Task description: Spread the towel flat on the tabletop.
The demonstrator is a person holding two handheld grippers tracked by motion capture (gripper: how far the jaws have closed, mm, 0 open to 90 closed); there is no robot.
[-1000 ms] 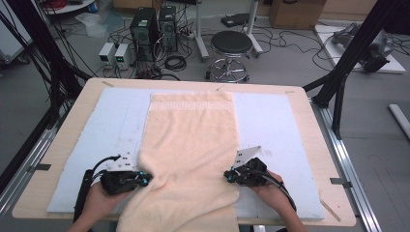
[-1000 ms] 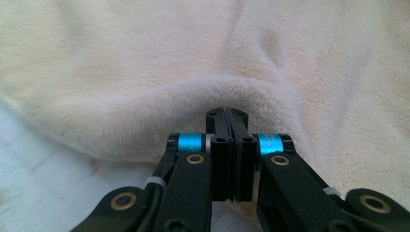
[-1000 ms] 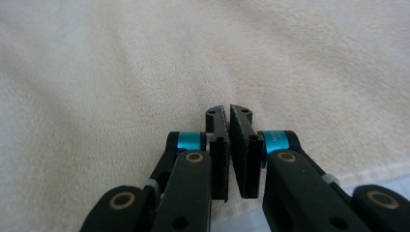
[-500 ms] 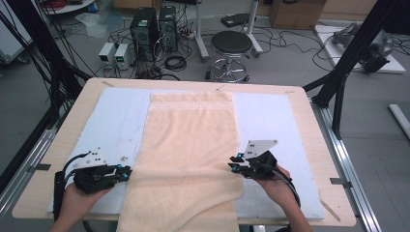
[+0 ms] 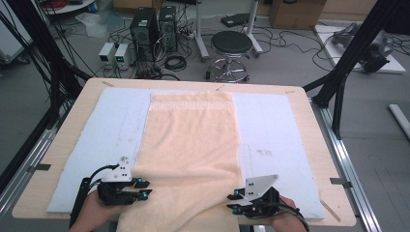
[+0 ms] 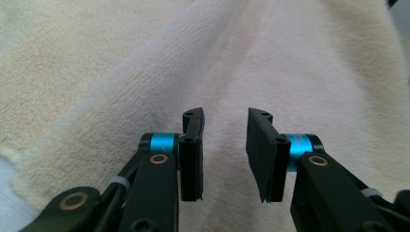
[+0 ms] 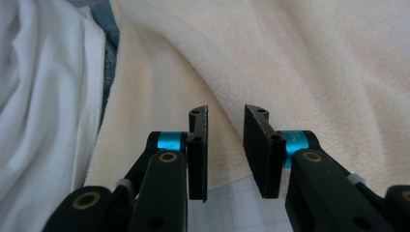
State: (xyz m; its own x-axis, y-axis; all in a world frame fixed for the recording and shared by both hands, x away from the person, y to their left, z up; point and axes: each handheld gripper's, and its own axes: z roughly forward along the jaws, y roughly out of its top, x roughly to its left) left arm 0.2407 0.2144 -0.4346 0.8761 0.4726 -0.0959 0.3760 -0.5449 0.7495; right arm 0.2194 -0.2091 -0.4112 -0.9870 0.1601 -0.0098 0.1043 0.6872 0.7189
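A cream towel (image 5: pixel 191 140) lies lengthwise down the middle of a pale blue mat (image 5: pixel 275 130), its near end draped over the table's front edge. My left gripper (image 5: pixel 144 189) sits at the towel's left edge near the front, pointing right. In the left gripper view its jaws (image 6: pixel 225 128) have just been opening; they stand parted above the towel (image 6: pixel 290 58) with nothing pinched. My right gripper (image 5: pixel 231 200) is at the towel's right front edge, pointing left. Its jaws (image 7: pixel 226 123) have also just been opening, and a towel fold (image 7: pixel 314 58) lies just ahead of them, not gripped.
The mat covers most of the wooden table (image 5: pixel 77 116). Bare mat (image 7: pixel 232 208) shows under the right jaws. A person's white shirt (image 7: pixel 43 96) hangs at the left of the right gripper view. A stool (image 5: pixel 232 46), computers and cables stand on the floor beyond.
A second ago both grippers pinched the towel's sides, bunching it. They let go and drew outward, and the towel settled. The left has come back to the edge; the right has slid nearer the front.
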